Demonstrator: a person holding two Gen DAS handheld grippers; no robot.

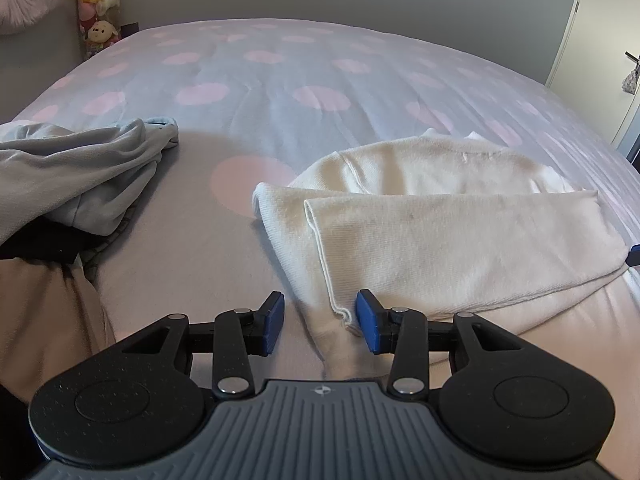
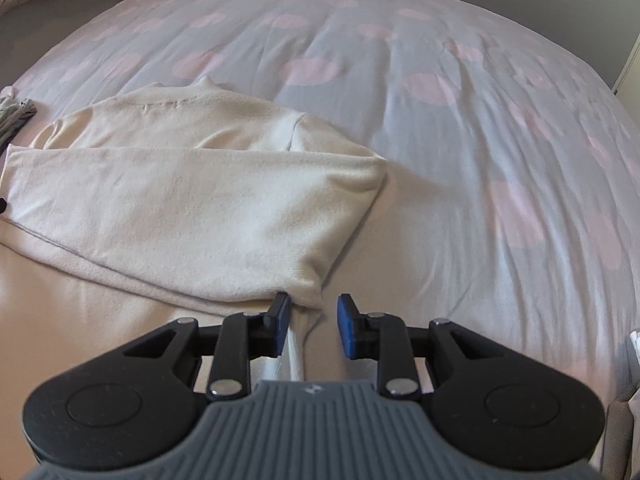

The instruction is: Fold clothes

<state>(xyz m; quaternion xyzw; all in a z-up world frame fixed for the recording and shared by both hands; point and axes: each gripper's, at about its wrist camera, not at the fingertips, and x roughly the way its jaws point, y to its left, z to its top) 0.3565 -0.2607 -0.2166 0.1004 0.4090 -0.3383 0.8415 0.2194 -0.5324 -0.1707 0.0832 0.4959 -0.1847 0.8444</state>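
Note:
A cream knit sweater (image 1: 452, 224) lies partly folded on the bed, one flap laid across its body. In the left wrist view my left gripper (image 1: 322, 320) stands open at the sweater's near left hem corner; the hem edge lies between the blue pads (image 1: 370, 322), close to the right one, unpinched. In the right wrist view the sweater (image 2: 192, 208) fills the left half. My right gripper (image 2: 315, 322) is open at its near right corner, whose tip sits between the pads beside the left pad (image 2: 282, 320). The right gripper's blue tip (image 1: 634, 254) shows at the far right edge.
The bed cover (image 1: 320, 96) is lilac with pink dots. A crumpled grey garment (image 1: 80, 168) lies left of the sweater, over black cloth (image 1: 40, 244) and a beige piece (image 1: 48, 320). Plush toys (image 1: 98, 0) stand in the far left corner; a door (image 1: 600, 40) is at right.

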